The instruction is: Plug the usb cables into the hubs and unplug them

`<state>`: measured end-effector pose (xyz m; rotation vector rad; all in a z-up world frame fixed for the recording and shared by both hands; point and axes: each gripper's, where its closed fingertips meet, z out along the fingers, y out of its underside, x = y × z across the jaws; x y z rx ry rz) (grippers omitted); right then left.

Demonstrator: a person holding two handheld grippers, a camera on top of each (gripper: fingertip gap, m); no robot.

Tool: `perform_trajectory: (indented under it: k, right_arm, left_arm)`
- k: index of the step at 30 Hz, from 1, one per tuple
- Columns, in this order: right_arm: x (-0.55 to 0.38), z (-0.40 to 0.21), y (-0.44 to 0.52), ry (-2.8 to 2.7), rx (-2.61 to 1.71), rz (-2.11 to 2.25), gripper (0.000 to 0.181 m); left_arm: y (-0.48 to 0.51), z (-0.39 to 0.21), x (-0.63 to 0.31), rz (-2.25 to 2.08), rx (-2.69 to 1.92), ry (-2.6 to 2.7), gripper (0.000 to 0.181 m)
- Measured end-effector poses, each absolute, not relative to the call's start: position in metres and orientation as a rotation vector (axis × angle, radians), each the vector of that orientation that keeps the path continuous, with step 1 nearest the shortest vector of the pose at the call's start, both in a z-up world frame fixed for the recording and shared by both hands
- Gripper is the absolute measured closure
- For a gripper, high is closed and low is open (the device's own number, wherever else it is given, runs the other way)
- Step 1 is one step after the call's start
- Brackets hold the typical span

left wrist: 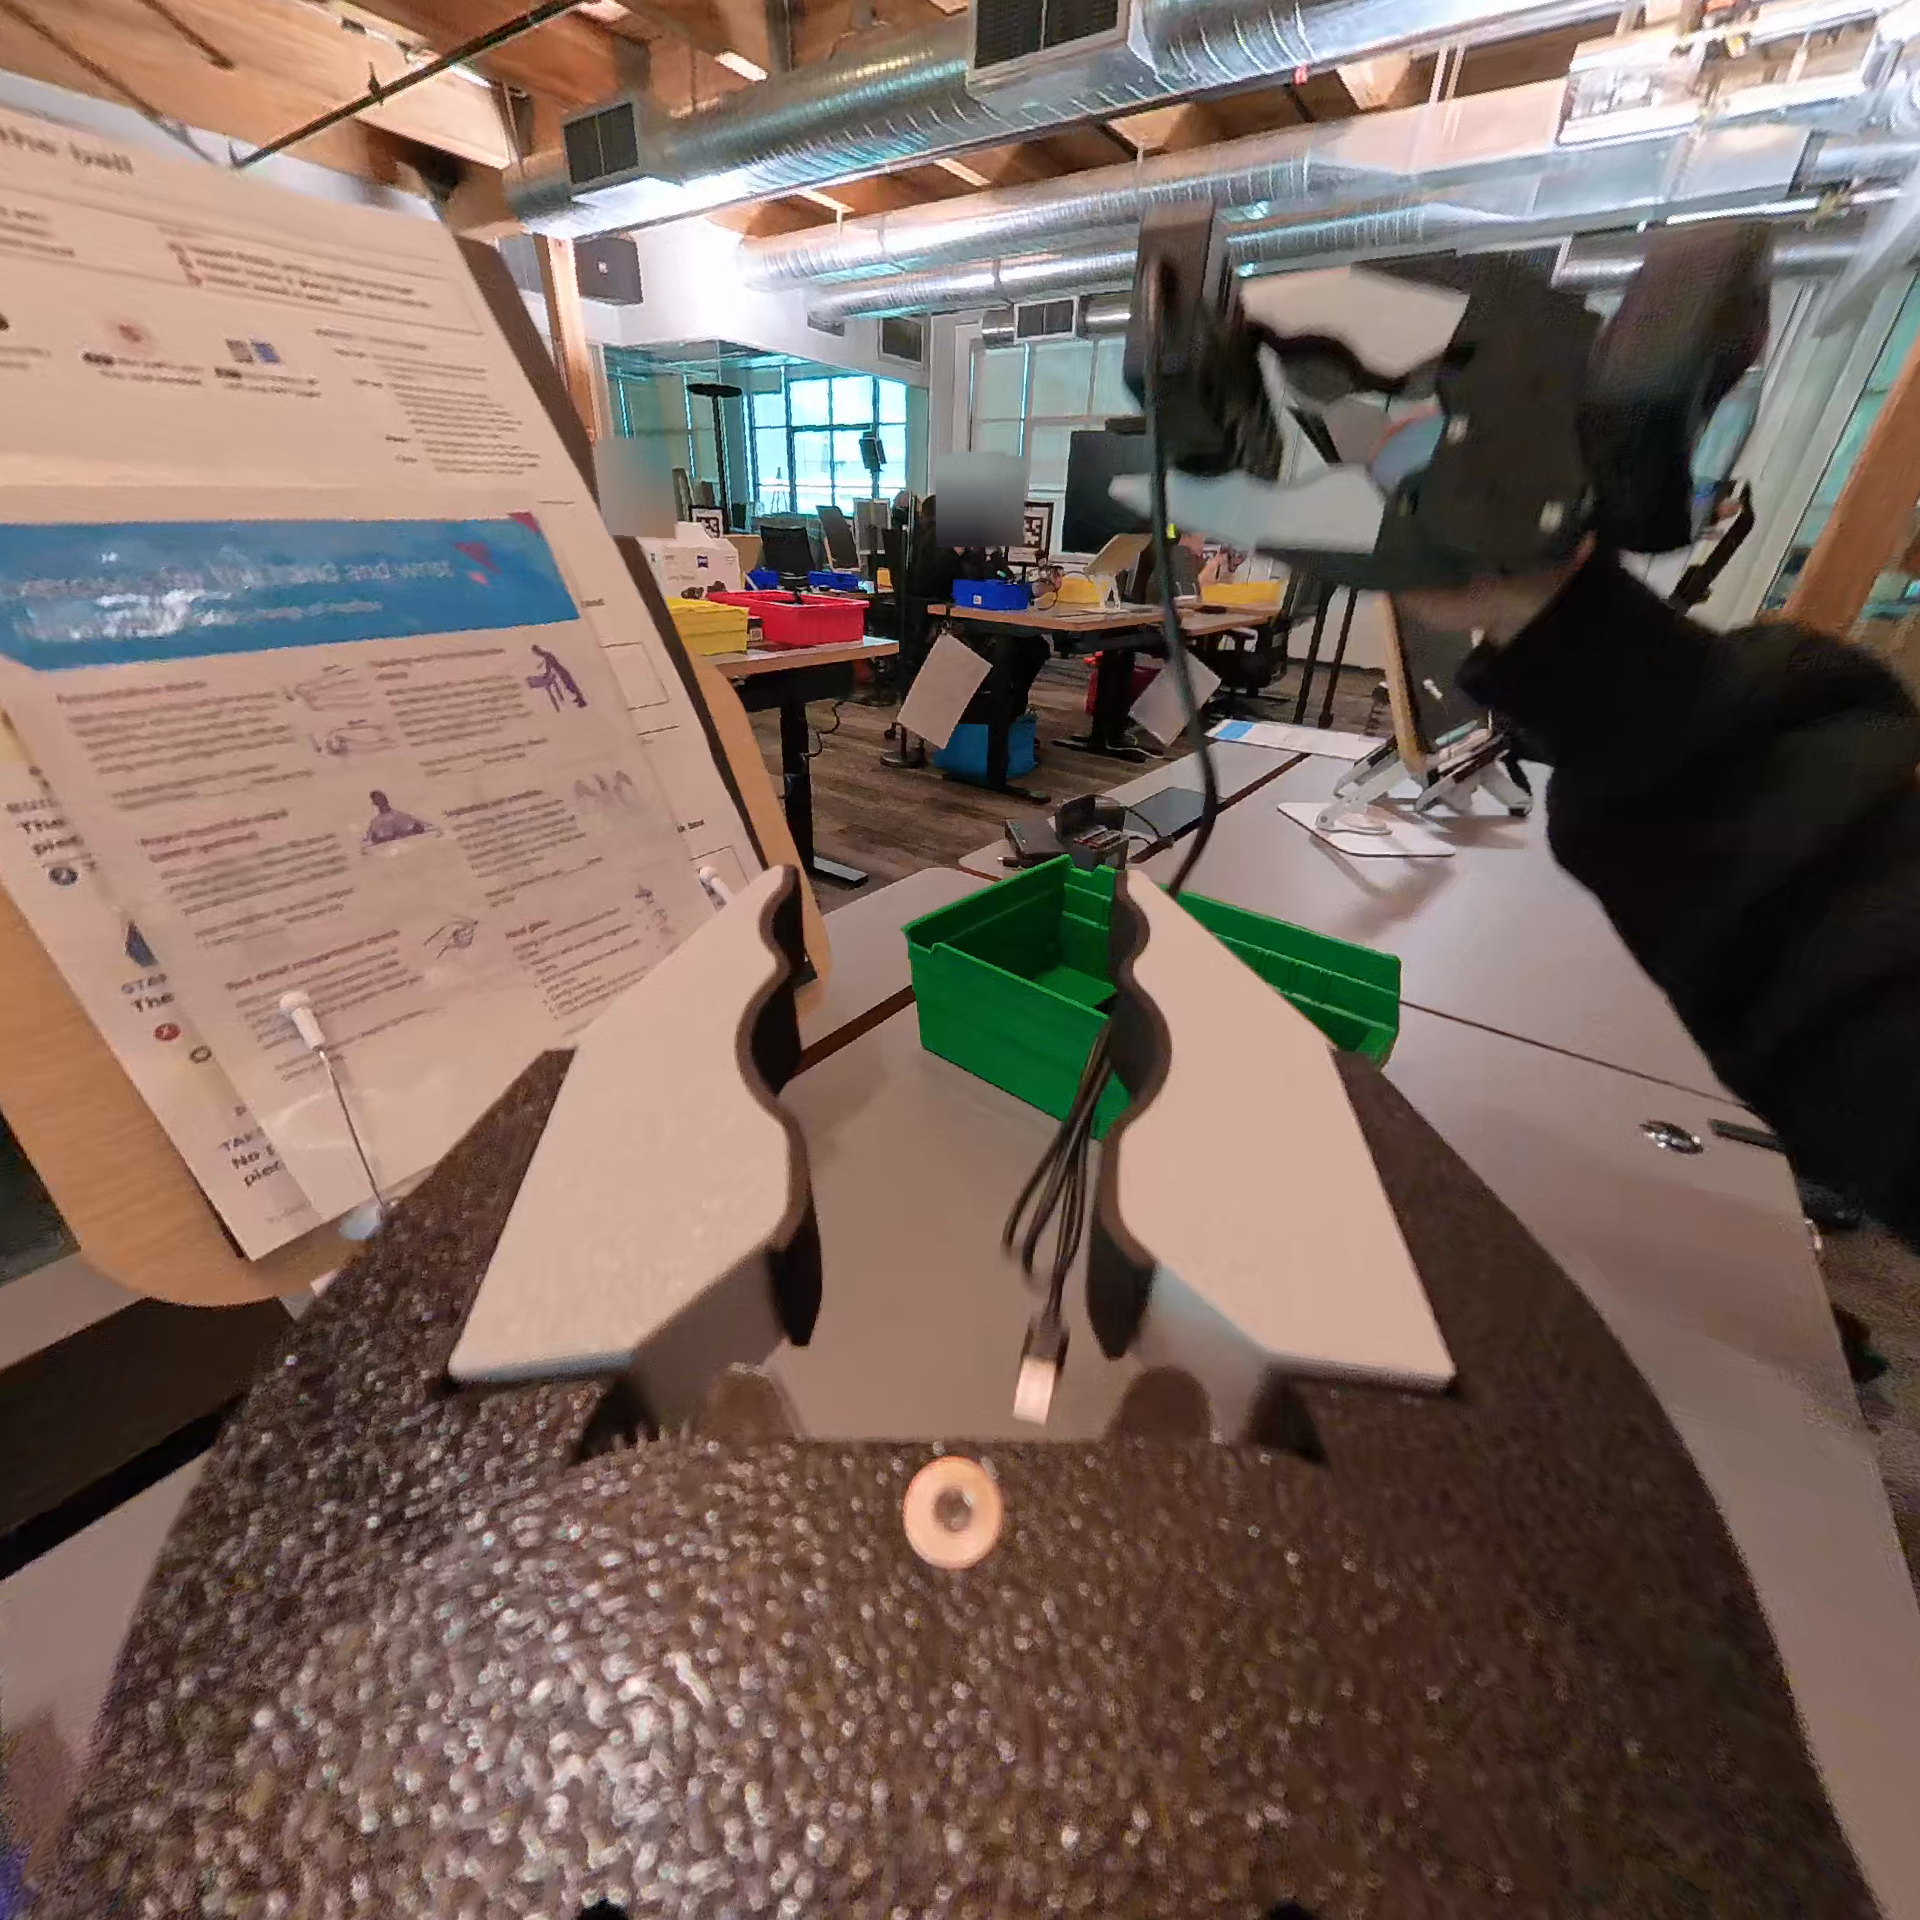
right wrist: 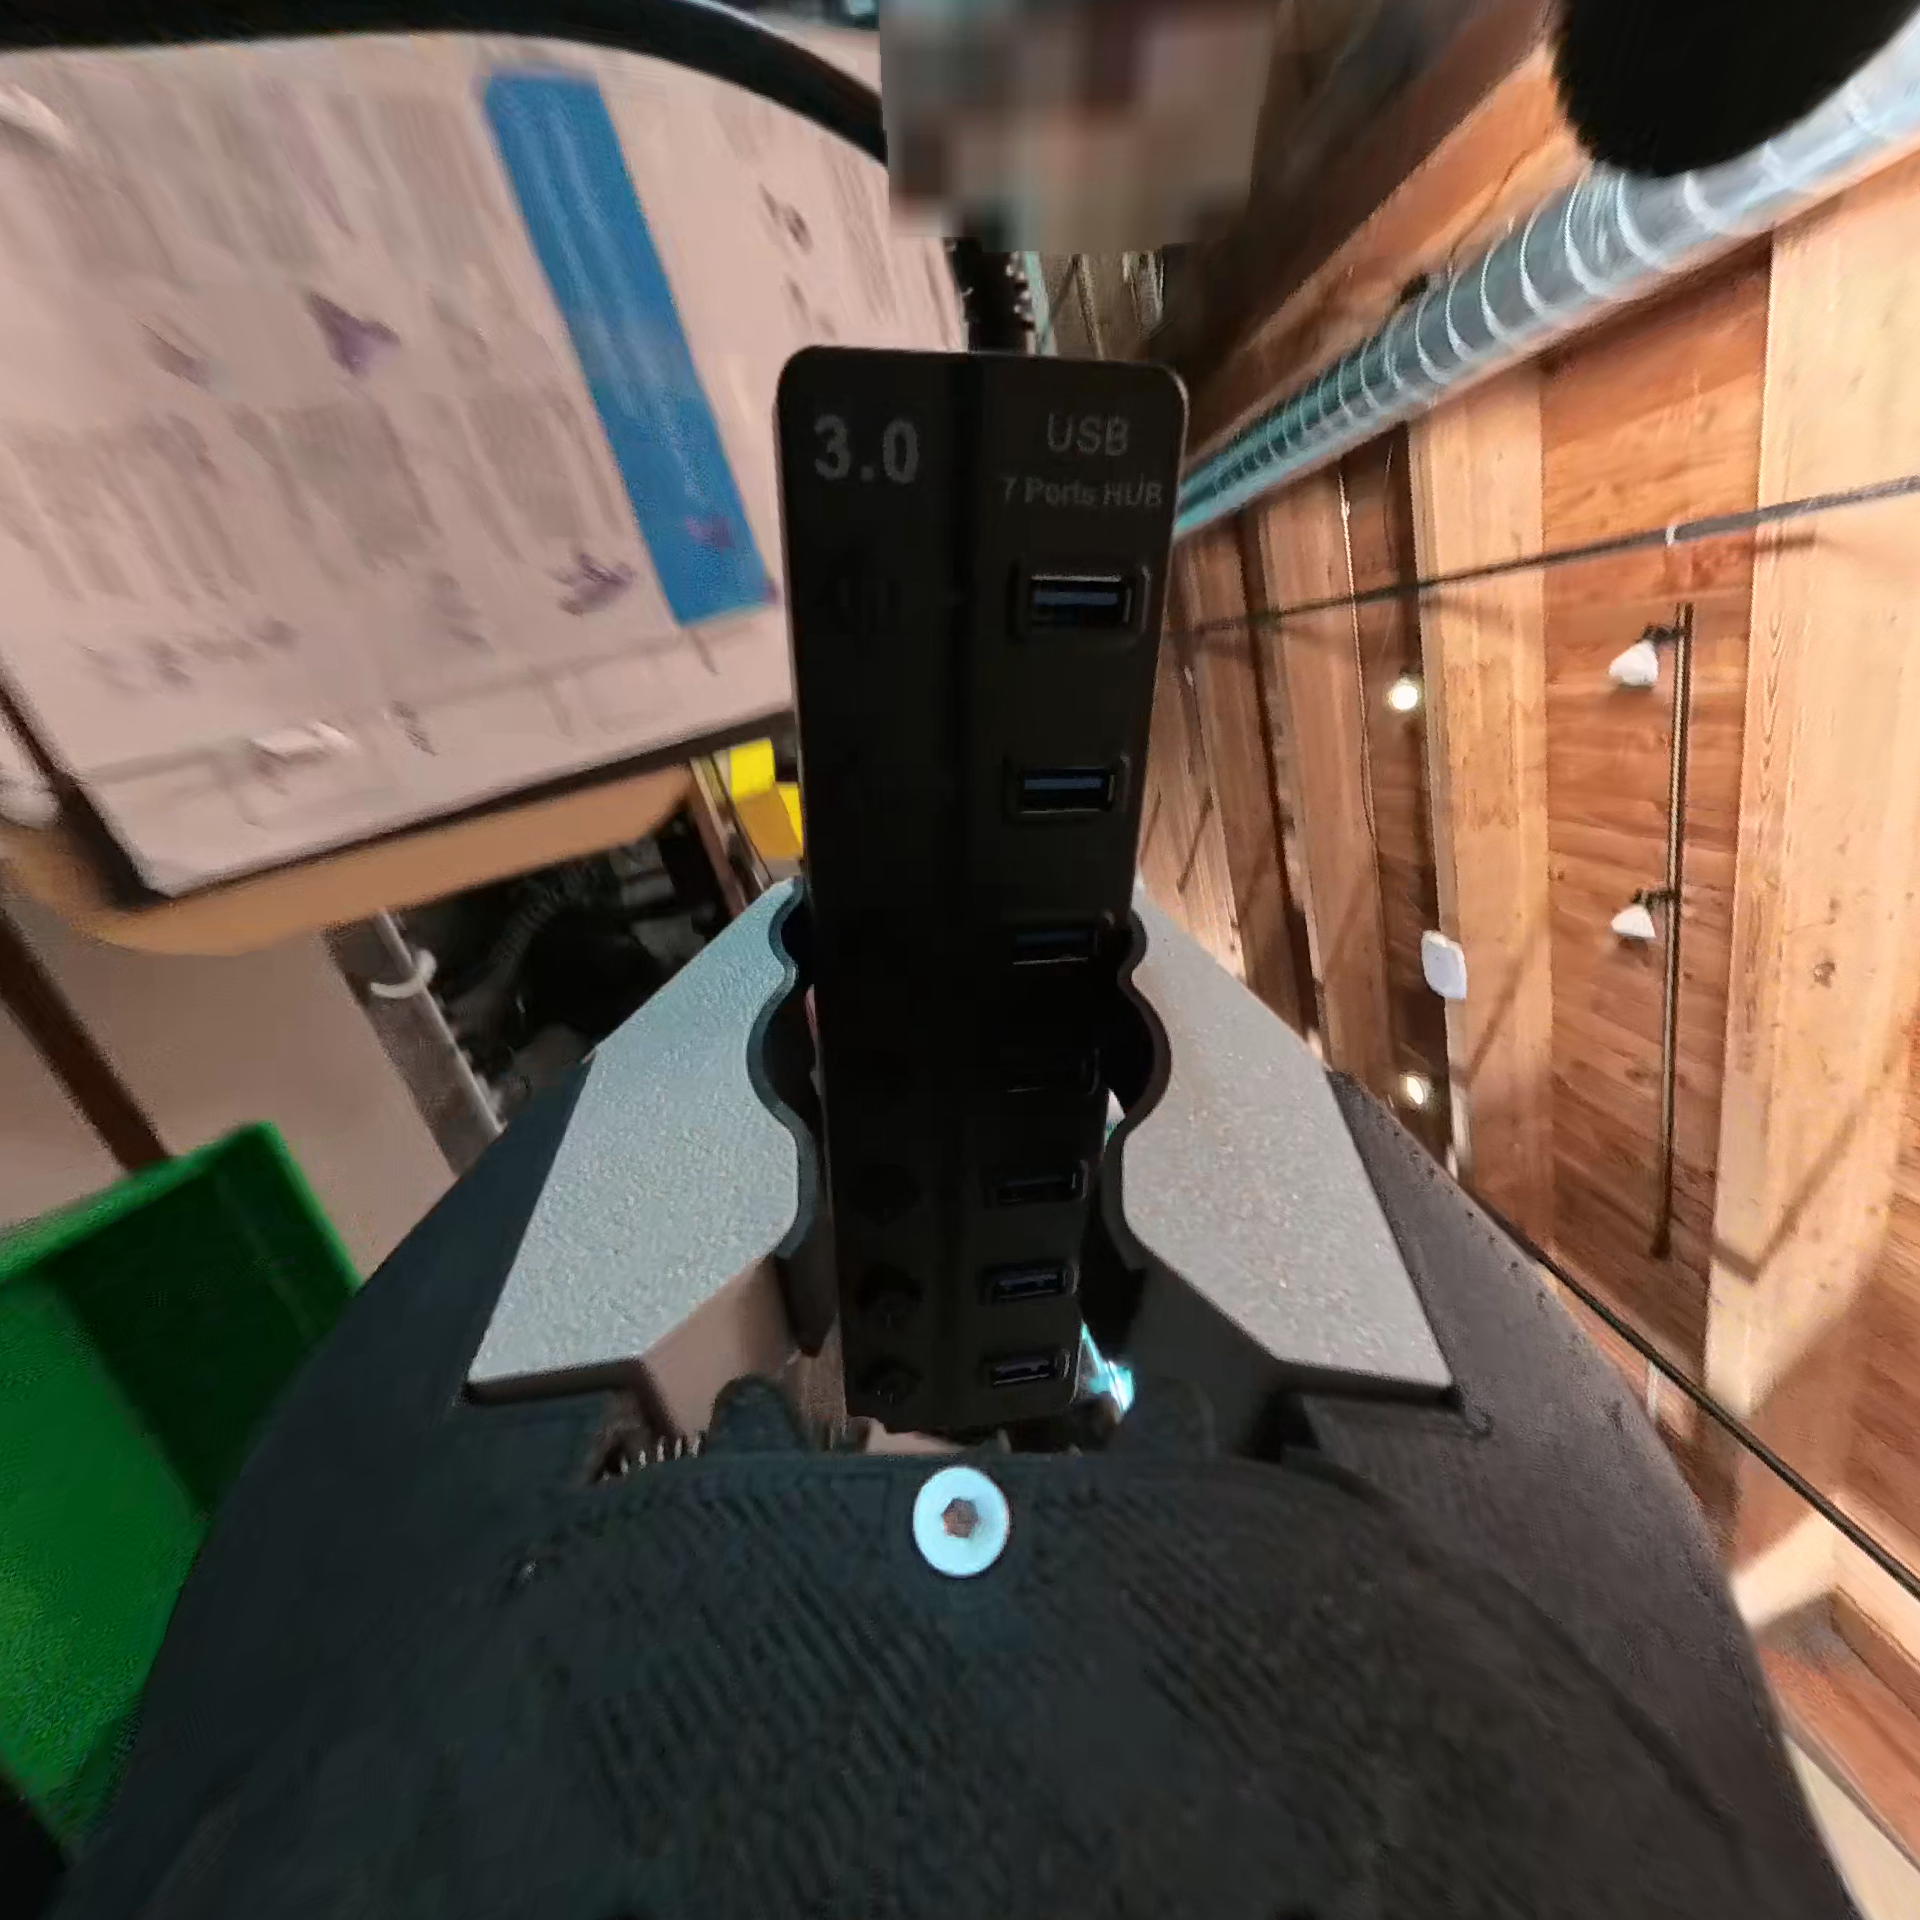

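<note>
**Inspector:** Two grippers are showing. The right gripper [right wrist: 961, 1091] is clamping a black USB hub [right wrist: 977, 831] between its fingers, the hub's long axis running straight out toward twelve o'clock along the fingers, its row of ports [right wrist: 1075, 603] facing the camera and all standing empty.

**Assistant:** And the left gripper [left wrist: 956, 1122]?

**Inspector:** Its jaws are standing apart, not closing on anything. A black usb cable [left wrist: 1060, 1195] is hanging down beside the right-hand finger [left wrist: 1226, 1174], the pale plug [left wrist: 1039, 1371] pointing toward six o'clock; whether the finger is touching it, I cannot tell. A green bin [left wrist: 997, 987] is sitting on the table [left wrist: 1558, 1195] at twelve o'clock behind.

**Assistant:** Where is the hub lying from the cable?

**Inspector:** In the left wrist view, the right gripper is hovering at about one o'clock, raised well above the table. I am judging that the plug needs gripping and turning to meet a port.
</note>
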<state>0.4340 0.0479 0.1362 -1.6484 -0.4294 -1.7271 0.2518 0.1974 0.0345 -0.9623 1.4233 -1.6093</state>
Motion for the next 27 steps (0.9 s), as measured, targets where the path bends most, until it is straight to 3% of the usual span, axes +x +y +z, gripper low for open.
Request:
perform_trajectory:
  k: [6, 10, 17, 22, 27]
  right_arm:
    - [0.512, 0.232, -0.001, -0.288, -1.762, -1.946, 0.126]
    - [0.557, 0.225, -0.033, -0.332, -1.9, -2.135, 0.127]
    - [0.593, 0.057, -0.051, -0.528, -2.33, -1.913, 0.127]
    - [0.585, -0.066, -0.046, -0.562, -2.612, -1.464, 0.127]
    - [0.571, -0.135, -0.039, -0.397, -2.826, -0.909, 0.127]
  left_arm:
    - [0.212, 0.026, 0.259, -1.695, -1.031, 1.398, 0.127]
    - [0.212, 0.023, 0.26, -1.703, -1.029, 1.415, 0.127]
    - [0.209, 0.023, 0.259, -1.728, -1.014, 1.432, 0.128]
    - [0.209, 0.019, 0.261, -1.714, -1.02, 1.45, 0.128]
    - [0.213, 0.013, 0.265, -1.722, -1.044, 1.459, 0.13]
